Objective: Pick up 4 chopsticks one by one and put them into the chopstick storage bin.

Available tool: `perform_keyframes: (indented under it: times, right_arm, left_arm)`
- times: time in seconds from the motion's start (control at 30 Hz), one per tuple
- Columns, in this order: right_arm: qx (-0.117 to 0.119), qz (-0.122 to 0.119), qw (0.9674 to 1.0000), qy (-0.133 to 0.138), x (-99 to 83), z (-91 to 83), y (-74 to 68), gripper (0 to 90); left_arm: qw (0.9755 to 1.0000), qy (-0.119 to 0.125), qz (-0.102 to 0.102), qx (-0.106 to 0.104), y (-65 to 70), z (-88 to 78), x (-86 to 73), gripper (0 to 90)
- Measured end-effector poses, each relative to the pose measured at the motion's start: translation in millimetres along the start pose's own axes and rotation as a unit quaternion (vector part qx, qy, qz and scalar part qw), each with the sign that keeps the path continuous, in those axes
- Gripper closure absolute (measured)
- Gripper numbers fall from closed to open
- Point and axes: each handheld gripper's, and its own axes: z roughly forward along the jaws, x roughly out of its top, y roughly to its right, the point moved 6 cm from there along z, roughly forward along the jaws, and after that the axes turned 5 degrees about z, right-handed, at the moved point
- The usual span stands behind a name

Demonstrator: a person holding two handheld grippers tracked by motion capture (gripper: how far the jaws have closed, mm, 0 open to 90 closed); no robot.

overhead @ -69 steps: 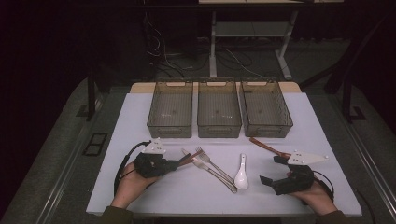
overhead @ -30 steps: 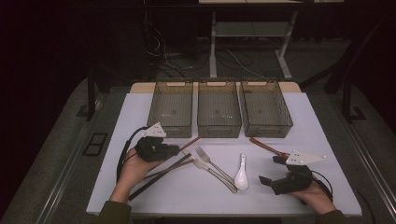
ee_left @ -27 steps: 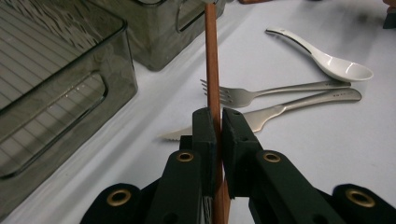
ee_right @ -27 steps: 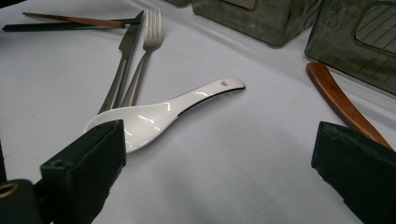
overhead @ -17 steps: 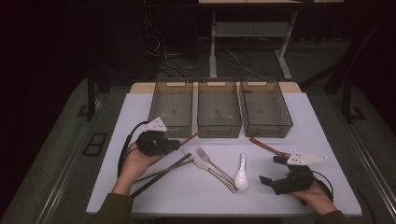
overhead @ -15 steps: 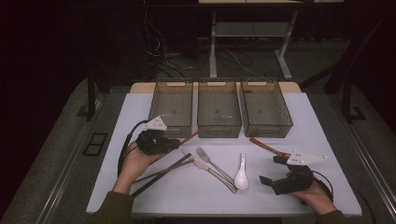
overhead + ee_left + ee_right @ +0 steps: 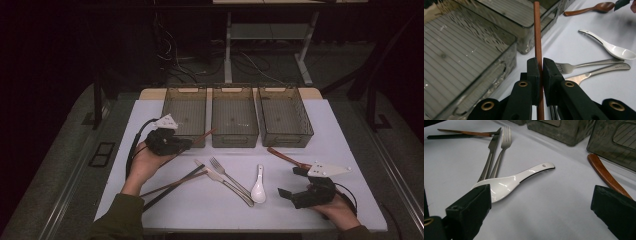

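— Two grippers, inspector: condition?
— Left gripper (image 7: 187, 144) is clamped tight on a slim reddish-brown wooden chopstick (image 7: 538, 45), lifted off the white table (image 7: 330, 130), tip over the front wall of the left smoky plastic bin (image 7: 184, 114). Right gripper (image 7: 289, 182) rests on the table, jaws wide apart and empty, beside a white ceramic soup spoon (image 7: 511, 181).

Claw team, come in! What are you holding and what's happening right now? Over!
Left claw shut on brown chopstick, beside left bin. Right claw open, empty, near white spoon. Nothing blocking bin.
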Motion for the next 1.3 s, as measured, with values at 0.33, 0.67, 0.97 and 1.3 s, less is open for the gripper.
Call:
perform_keyframes:
  times: [0.33, 0.67, 0.97, 1.3]
  right_arm:
    - [0.0, -0.001, 1.0, 0.0, -0.1, 0.2, 0.0, 2.9]
    - [0.0, 0.001, 1.0, -0.002, -0.5, 0.4, -0.2, 2.9]
    - [0.0, 0.001, 1.0, -0.001, -0.4, -0.3, 0.1, 2.9]
    - [-0.001, 0.002, 1.0, 0.001, -0.5, -1.0, 0.9, 3.0]
  left_arm:
    - [0.9999, 0.008, -0.002, 0.011, -12.4, 1.1, 12.6, 83.3]
    - [0.9996, 0.008, -0.013, 0.023, -30.2, 2.9, 25.2, 83.3]
    - [0.9991, -0.001, -0.018, 0.038, -51.4, 7.7, 41.5, 83.4]
    - [0.9981, -0.016, -0.024, 0.055, -76.6, 15.5, 54.9, 83.3]
